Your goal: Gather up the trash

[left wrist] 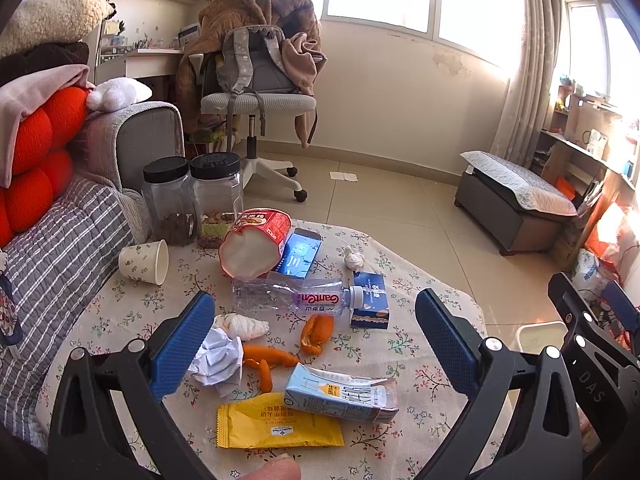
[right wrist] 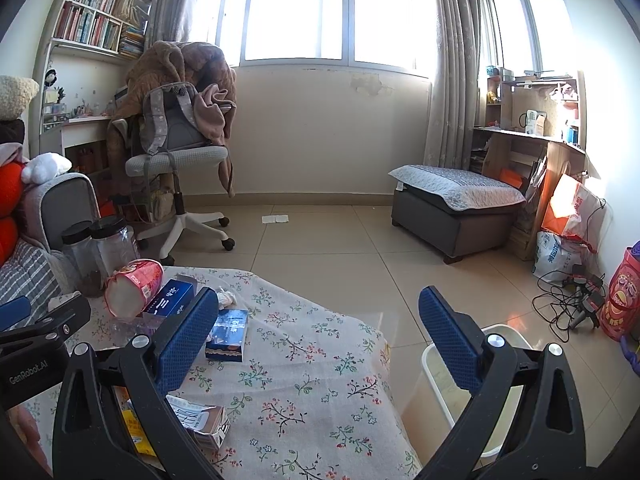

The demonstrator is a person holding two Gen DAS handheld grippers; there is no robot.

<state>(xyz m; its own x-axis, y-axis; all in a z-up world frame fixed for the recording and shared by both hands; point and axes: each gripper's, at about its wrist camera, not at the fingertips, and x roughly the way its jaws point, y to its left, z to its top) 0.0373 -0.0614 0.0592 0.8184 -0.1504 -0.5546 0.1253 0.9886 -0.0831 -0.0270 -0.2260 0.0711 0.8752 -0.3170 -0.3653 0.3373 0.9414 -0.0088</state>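
Table (left wrist: pixel 420 280) with floral cloth, the reference landmark; all trash lies loose on its top, none yet collected. White bin (right wrist: pixel 432 364) stands on the floor just beside the table's right edge, presumably so items can be dropped straight off the edge. Left gripper (left wrist: pixel 316 344) hovers over the table, jaws spread and empty, apparently lined up for a first pick. Right gripper (right wrist: pixel 320 340) hangs released between table edge and bin. Noodle cup (left wrist: pixel 256 240) and bottle (left wrist: pixel 292 300) lie toppled mid-table; milk carton (left wrist: pixel 340 396), yellow wrapper (left wrist: pixel 276 424), crumpled paper (left wrist: pixel 218 360) and orange peel (left wrist: pixel 316 334) lie nearer.
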